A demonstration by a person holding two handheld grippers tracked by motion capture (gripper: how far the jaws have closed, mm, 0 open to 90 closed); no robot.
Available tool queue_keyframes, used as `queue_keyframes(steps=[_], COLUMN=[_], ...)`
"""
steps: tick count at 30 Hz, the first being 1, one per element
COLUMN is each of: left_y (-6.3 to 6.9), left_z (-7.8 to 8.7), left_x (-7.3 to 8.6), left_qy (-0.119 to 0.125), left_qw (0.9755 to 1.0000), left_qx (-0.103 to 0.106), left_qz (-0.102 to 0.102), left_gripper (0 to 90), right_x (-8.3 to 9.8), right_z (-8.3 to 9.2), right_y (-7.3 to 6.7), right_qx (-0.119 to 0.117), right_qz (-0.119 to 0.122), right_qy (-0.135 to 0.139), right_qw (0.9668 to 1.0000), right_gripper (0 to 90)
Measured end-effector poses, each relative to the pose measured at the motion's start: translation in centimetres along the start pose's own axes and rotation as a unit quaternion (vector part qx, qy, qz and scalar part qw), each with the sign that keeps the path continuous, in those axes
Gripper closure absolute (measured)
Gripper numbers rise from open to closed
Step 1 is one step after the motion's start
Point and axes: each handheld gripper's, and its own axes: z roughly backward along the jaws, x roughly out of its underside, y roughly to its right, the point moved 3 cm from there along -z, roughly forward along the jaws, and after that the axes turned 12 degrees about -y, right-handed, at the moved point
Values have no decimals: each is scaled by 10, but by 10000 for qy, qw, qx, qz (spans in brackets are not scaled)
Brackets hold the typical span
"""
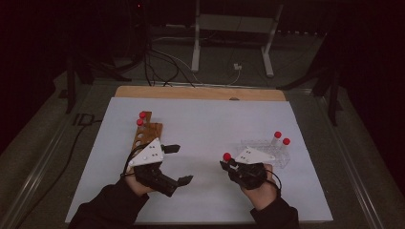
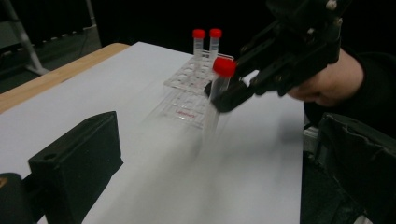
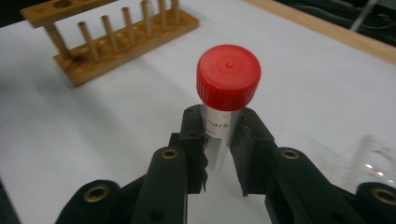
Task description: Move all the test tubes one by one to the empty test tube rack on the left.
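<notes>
- Right gripper is clamped on a red-capped tube, held above the sheet between the clear rack and the wooden rack.
- Left gripper hangs with jaws apart, holding nothing.
- I'd keep the tube upright and the squeeze steady, and line it over a hole before lowering.

On the desk, the wooden rack stands at the left, behind the left claw, the clear rack at the right, and between them the right claw holds a capped tube.
</notes>
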Motion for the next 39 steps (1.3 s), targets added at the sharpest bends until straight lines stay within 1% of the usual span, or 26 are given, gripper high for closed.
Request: queue_keyframes(steps=[5,6,8,9,10,11,12,13,14,17,18,20,21,22,23,27,32,35,36,38,39], left_y=[7,8,10,10,11,11,11,11,12,12,12,12,12,12,12,13,11,12,12,13,14], left_z=[-12,-14,-18,-20,-22,-25,-28,-30,-32,-40,-42,-46,-48,-51,-53,-60,-68,-71,-71,-72,-73], left_x=[-5,-6,-7,-8,-9,-11,-12,-13,-13,-16,-16,-18,-19,-20,-21,-23,-23,-23,-22,-22,-23], left_qy=[-39,-41,-58,-55,-56,-43,-51,-63,-66,-82,-84,-75,-84,-71,-72,-85,-161,-199,-197,-208,-210], left_qw=[9999,9998,9997,9996,9996,9995,9994,9994,9993,9991,9992,9991,9992,9991,9993,9992,9992,9990,9990,9988,9987], left_qx=[107,159,186,206,207,286,287,275,319,335,312,333,296,322,270,185,102,99,130,109,127], left_qz=[-102,-127,-139,-158,-164,-152,-165,-188,-205,-259,-251,-267,-250,-263,-264,-336,-342,-387,-386,-435,-445], left_gripper=[44,56,81,103,146,172,180,219,238,306,325,378,392,414,438,508,586,621,640,664,688], right_x=[1,1,2,2,2,2,2,2,1,1,1,1,1,1,1,1,1,1,1,1,1], right_z=[-5,-6,-7,-7,-8,-8,-9,-9,-9,-8,-7,-7,-7,-7,-6,-6,-5,-4,-4,-4,-4], right_y=[-10,-11,-14,-15,-17,-18,-20,-21,-22,-23,-23,-23,-23,-23,-23,-23,-24,-24,-24,-23,-23], right_qx=[-116,-135,-193,-213,-237,-265,-293,-303,-313,-344,-350,-358,-359,-365,-373,-377,-386,-384,-380,-376,-378], right_qz=[121,161,177,189,198,206,224,242,248,253,254,266,276,273,273,271,271,278,268,266,258], right_qy=[-72,-83,-96,-105,-112,-114,-118,-115,-123,-118,-123,-114,-111,-106,-107,-97,-84,-79,-81,-96,-100], right_qw=[9998,9997,9996,9995,9995,9994,9992,9992,9991,9990,9990,9989,9989,9989,9989,9989,9989,9988,9989,9989,9989], right_gripper=[746,746,746,746,746,746,746,746,746,746,746,746,746,746,746,746,746,746,746,746,746])
